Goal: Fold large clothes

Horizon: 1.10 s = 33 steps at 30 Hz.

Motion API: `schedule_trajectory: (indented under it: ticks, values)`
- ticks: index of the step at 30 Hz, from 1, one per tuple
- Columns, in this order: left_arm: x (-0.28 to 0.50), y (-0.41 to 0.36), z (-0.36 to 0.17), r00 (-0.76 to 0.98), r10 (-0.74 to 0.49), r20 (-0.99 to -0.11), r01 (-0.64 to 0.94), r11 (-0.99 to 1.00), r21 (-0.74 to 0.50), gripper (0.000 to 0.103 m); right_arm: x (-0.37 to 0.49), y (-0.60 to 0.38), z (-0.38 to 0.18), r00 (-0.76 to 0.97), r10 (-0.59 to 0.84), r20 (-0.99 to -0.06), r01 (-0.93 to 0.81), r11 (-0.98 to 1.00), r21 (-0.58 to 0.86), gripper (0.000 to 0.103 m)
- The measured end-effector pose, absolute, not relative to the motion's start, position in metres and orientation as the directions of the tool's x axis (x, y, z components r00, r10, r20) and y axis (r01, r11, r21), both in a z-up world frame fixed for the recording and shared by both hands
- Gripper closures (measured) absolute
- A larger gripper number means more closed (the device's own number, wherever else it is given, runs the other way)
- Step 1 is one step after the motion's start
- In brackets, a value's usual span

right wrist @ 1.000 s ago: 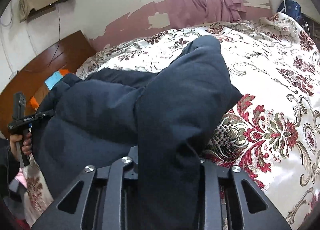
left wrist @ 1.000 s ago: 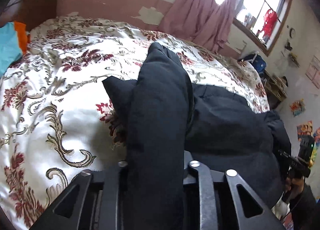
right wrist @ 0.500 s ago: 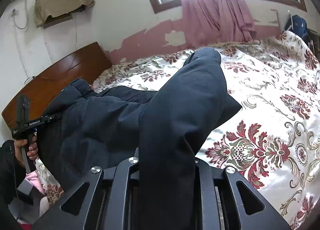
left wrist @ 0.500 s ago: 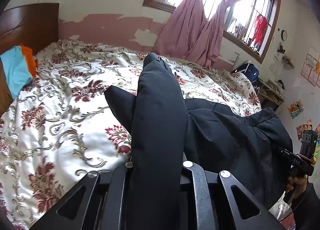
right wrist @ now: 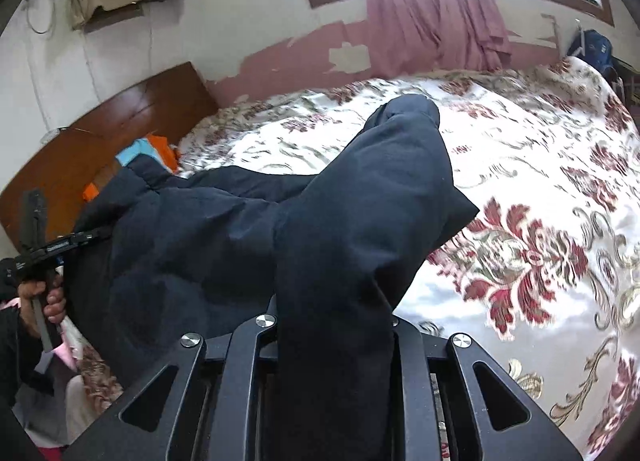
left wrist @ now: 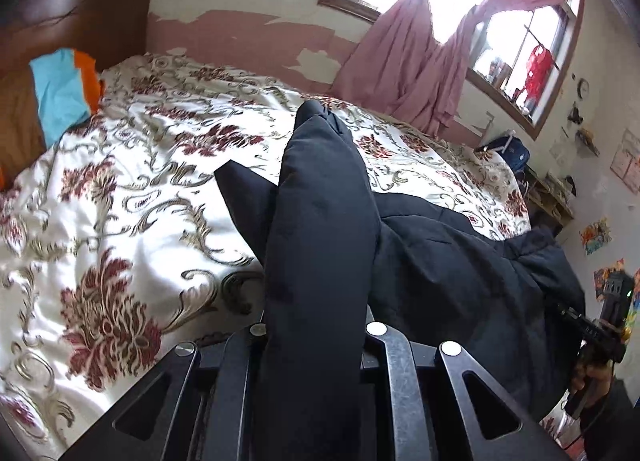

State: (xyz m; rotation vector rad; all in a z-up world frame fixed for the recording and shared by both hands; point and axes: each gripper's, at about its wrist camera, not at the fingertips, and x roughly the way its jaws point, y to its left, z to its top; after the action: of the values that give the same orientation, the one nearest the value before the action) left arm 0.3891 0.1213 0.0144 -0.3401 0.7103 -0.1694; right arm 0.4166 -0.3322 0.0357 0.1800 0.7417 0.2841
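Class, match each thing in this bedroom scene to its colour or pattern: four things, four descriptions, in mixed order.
Things:
1. jacket
2. bedspread
3. curtain
4. headboard

Descriptions:
A. brown wood
B. dusty pink
C. dark, nearly black
D. white with red flowers

Pairs: 1-C, 2-D, 3-B, 4-A

No text we can read anywhere, a small white marking on the left gripper point(right wrist: 60, 247) at the left edge of the right wrist view too blurred for us, wall posters point(left wrist: 596, 231) at right showing only colours
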Motion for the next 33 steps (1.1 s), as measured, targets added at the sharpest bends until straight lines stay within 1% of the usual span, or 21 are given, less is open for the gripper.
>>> schedule_trajectory:
  ticks: [1, 2, 3, 4, 6, 7, 8, 9, 11, 12, 13, 14, 15, 16, 17, 18, 22, 25, 29, 32, 33]
  values:
    - [0.389, 0.124, 0.012, 0.745, -0.264, -0.612, 0.028, 0.93, -0.367, 0.086, 0.419, -0.336, 0.03, 0.698, 0.31, -0.646, -0.171, 0.948, 0.269, 0.082]
    - [0.391, 0.126, 0.008, 0.741, -0.266, -0.617, 0.02, 0.927, -0.376, 0.084, 0.42, -0.337, 0.025, 0.692, 0.298, -0.657, -0.153, 0.951, 0.27, 0.077]
    - [0.392, 0.127, 0.006, 0.736, -0.267, -0.622, 0.016, 0.925, -0.379, 0.081, 0.421, -0.337, 0.021, 0.687, 0.288, -0.667, -0.139, 0.953, 0.268, 0.076]
    - [0.394, 0.127, 0.004, 0.73, -0.257, -0.634, 0.008, 0.93, -0.368, 0.078, 0.422, -0.338, 0.018, 0.682, 0.28, -0.676, -0.127, 0.955, 0.267, 0.074]
    - [0.397, 0.124, 0.003, 0.715, -0.214, -0.665, -0.019, 0.946, -0.325, 0.07, 0.424, -0.337, 0.013, 0.677, 0.26, -0.688, -0.111, 0.961, 0.254, 0.068]
    - [0.396, 0.121, 0.002, 0.712, -0.204, -0.671, -0.026, 0.948, -0.316, 0.067, 0.424, -0.335, 0.012, 0.675, 0.246, -0.695, -0.105, 0.965, 0.24, 0.063]
    - [0.397, 0.12, 0.002, 0.707, -0.184, -0.683, -0.042, 0.953, -0.3, 0.059, 0.425, -0.334, 0.011, 0.672, 0.238, -0.702, -0.102, 0.968, 0.23, 0.057]
    - [0.398, 0.12, 0.001, 0.699, -0.167, -0.695, -0.057, 0.956, -0.287, 0.046, 0.427, -0.333, 0.01, 0.666, 0.225, -0.711, -0.096, 0.971, 0.218, 0.054]
    - [0.398, 0.121, 0.0, 0.686, -0.155, -0.711, -0.074, 0.957, -0.279, 0.03, 0.427, -0.33, 0.007, 0.664, 0.199, -0.721, -0.08, 0.977, 0.197, 0.04]
    - [0.396, 0.122, 0.001, 0.691, -0.144, -0.708, -0.085, 0.957, -0.278, 0.03, 0.426, -0.329, 0.007, 0.665, 0.189, -0.722, -0.074, 0.979, 0.188, 0.036]
    - [0.395, 0.124, 0.001, 0.693, -0.132, -0.709, -0.095, 0.958, -0.271, 0.028, 0.426, -0.328, 0.007, 0.669, 0.174, -0.723, -0.064, 0.982, 0.177, 0.03]
    - [0.394, 0.124, 0.002, 0.692, -0.124, -0.711, -0.1, 0.959, -0.264, 0.025, 0.424, -0.327, 0.008, 0.672, 0.159, -0.723, -0.055, 0.985, 0.165, 0.027]
    - [0.392, 0.126, 0.001, 0.694, -0.116, -0.71, -0.103, 0.961, -0.258, 0.023, 0.424, -0.326, 0.008, 0.676, 0.146, -0.723, -0.046, 0.987, 0.157, 0.025]
    - [0.389, 0.125, 0.003, 0.7, -0.096, -0.708, -0.114, 0.963, -0.244, 0.023, 0.422, -0.325, 0.009, 0.68, 0.13, -0.721, -0.035, 0.989, 0.146, 0.021]
    - [0.386, 0.125, 0.004, 0.702, -0.083, -0.708, -0.12, 0.965, -0.232, 0.019, 0.421, -0.325, 0.01, 0.686, 0.116, -0.718, -0.023, 0.99, 0.137, 0.017]
    - [0.385, 0.123, 0.006, 0.702, -0.073, -0.708, -0.12, 0.968, -0.219, 0.015, 0.419, -0.324, 0.012, 0.693, 0.104, -0.714, -0.014, 0.991, 0.13, 0.017]
    - [0.37, 0.11, 0.022, 0.742, 0.003, -0.67, -0.118, 0.985, -0.127, 0.013, 0.407, -0.321, 0.024, 0.746, 0.057, -0.663, 0.013, 0.995, 0.101, 0.014]
    - [0.358, 0.097, 0.034, 0.771, 0.037, -0.636, -0.114, 0.99, -0.08, 0.013, 0.4, -0.316, 0.033, 0.768, 0.033, -0.639, 0.02, 0.997, 0.076, 0.01]
    - [0.341, 0.08, 0.048, 0.793, 0.041, -0.608, -0.092, 0.994, -0.053, 0.012, 0.387, -0.314, 0.048, 0.792, 0.028, -0.61, 0.026, 0.997, 0.079, 0.009]
    - [0.33, 0.068, 0.053, 0.797, 0.115, -0.594, -0.135, 0.991, 0.01, 0.012, 0.372, -0.317, 0.055, 0.817, 0.017, -0.576, 0.04, 0.996, 0.085, 0.009]
    - [0.327, 0.064, 0.056, 0.801, 0.118, -0.587, -0.134, 0.991, 0.017, 0.013, 0.367, -0.316, 0.058, 0.828, 0.009, -0.561, 0.041, 0.996, 0.078, 0.009]
